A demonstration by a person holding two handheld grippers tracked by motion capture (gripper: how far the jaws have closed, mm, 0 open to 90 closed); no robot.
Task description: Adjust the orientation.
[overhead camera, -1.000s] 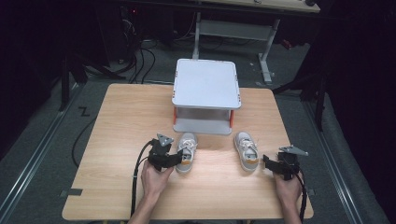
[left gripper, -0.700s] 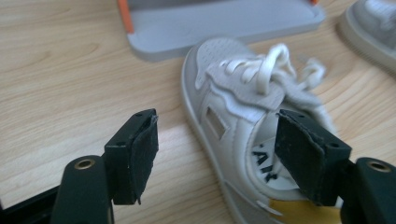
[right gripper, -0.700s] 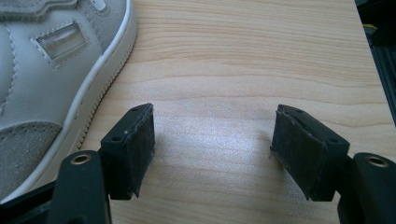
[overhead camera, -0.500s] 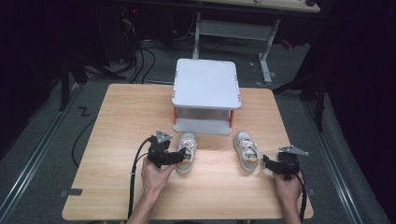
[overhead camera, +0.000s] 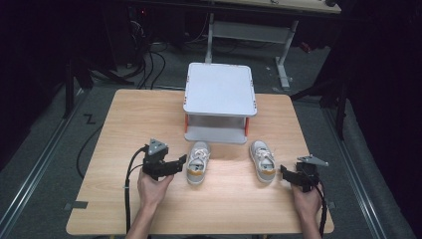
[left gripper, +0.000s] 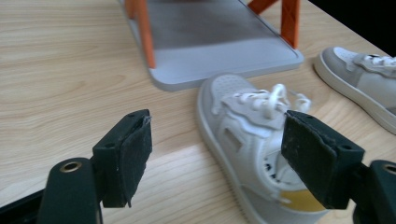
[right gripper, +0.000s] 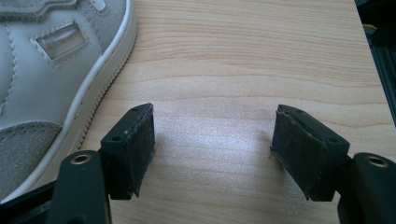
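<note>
On the wooden table (overhead camera: 149, 114), the left tool (overhead camera: 180, 161) has just spread wide and backed toward 9 o'clock off the left sneaker (overhead camera: 198, 162), apparently releasing it; the right tool (overhead camera: 283, 174) gapes empty.

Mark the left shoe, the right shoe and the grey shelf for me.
left shoe (overhead camera: 198, 162), high view, on its laces.
right shoe (overhead camera: 262, 160), high view, on its tongue.
grey shelf (overhead camera: 219, 88), high view, middle of its top board.

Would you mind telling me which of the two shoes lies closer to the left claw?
The left shoe, in front of the shelf's left side, lies just beside the open left claw; the other shoe lies near the right claw.
</note>
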